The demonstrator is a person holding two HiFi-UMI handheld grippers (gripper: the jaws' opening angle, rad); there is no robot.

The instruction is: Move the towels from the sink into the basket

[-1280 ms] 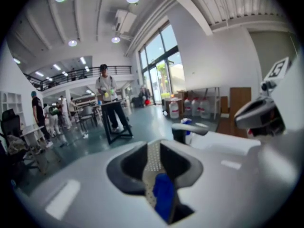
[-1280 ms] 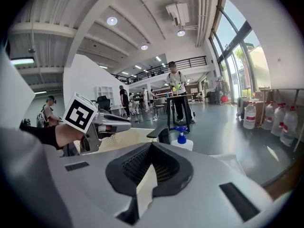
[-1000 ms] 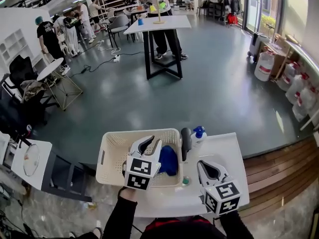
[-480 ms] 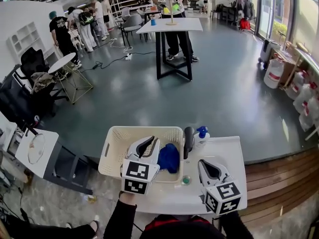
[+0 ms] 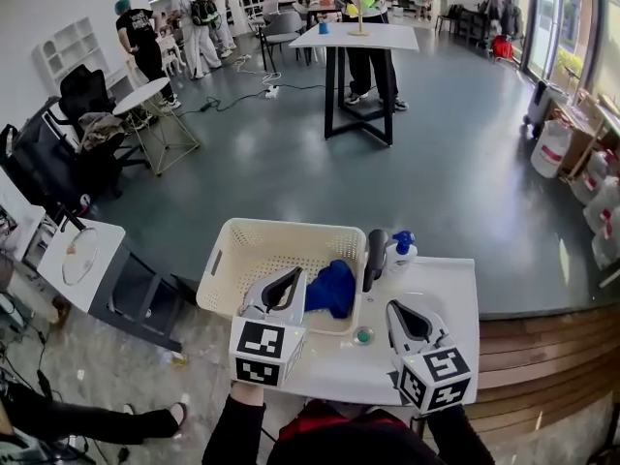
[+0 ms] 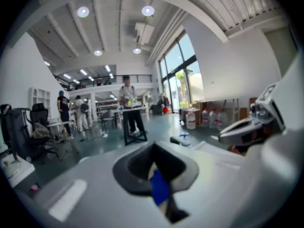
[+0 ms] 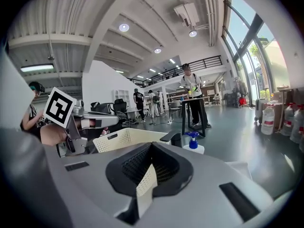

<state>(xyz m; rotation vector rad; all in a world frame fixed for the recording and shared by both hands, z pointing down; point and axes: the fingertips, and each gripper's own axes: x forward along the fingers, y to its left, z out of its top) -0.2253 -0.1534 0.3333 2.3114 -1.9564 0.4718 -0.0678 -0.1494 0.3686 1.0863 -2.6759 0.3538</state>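
A blue towel [image 5: 332,287] lies inside the cream perforated basket [image 5: 254,247], against its right wall. My left gripper [image 5: 289,281] hovers over the basket's near edge, just left of the towel and apart from it. Its jaws have just been closing and now stand shut with nothing between them. In the left gripper view a strip of blue towel [image 6: 159,188] shows through the slit between the jaws. My right gripper [image 5: 404,318] hangs shut and empty over the white sink counter [image 5: 448,294], right of the basket.
A dark faucet [image 5: 374,257] and a white bottle with a blue pump [image 5: 400,250] stand behind the basket's right corner. A small green round piece [image 5: 362,335] sits on the counter. A black-legged table [image 5: 356,39] and several people stand far across the floor.
My left gripper has drawn back from over the basket's middle toward its near edge, and its jaws have shut. The blue towel stays in the basket. My right gripper has kept still.
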